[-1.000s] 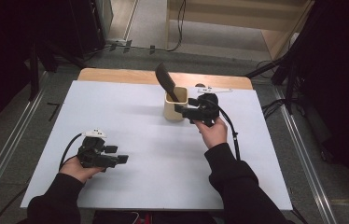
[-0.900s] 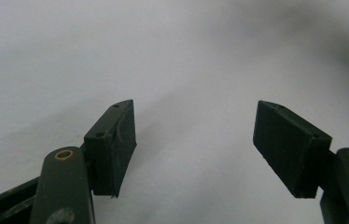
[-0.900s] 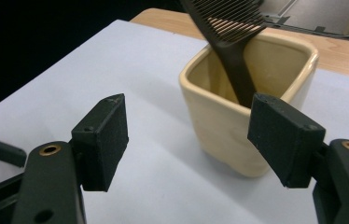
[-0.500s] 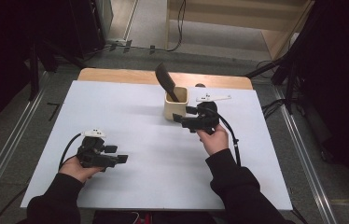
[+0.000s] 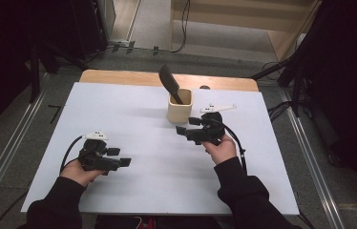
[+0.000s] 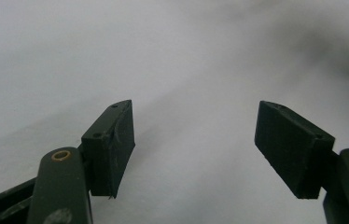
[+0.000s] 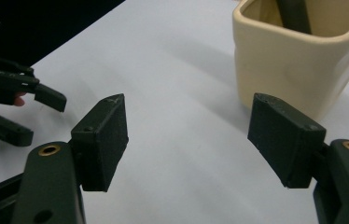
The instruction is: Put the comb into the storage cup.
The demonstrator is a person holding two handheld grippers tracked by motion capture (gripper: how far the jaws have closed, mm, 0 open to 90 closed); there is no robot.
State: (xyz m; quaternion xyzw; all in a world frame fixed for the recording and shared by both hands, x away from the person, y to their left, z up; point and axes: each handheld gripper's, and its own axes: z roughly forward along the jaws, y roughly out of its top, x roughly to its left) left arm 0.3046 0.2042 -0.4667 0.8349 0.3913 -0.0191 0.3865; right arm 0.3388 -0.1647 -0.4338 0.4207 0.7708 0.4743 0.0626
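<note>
A cream square cup (image 5: pixel 180 109) stands at the far middle of the white table, with a black flat-bladed utensil (image 5: pixel 169 82) leaning out of it to the far left. My right gripper (image 5: pixel 186 125) hovers just near and right of the cup, open and empty, its jaws pointing left. In the right gripper view the cup (image 7: pixel 298 60) sits beyond the right jaw, apart from the right gripper (image 7: pixel 189 140), and the utensil's handle (image 7: pixel 294 14) shows inside it. My left gripper (image 5: pixel 120 157) rests at the near left, open with nothing between its fingers; the left gripper view shows the left gripper (image 6: pixel 196 144) over bare table.
The white table top (image 5: pixel 143 191) has a wooden strip (image 5: pixel 119 76) along its far edge. Metal rails and cables run on the floor at both sides. The left gripper (image 7: pixel 46 120) shows far off in the right gripper view.
My right gripper has drawn back from beside the cup toward the person, still open. The left hand has kept still.
</note>
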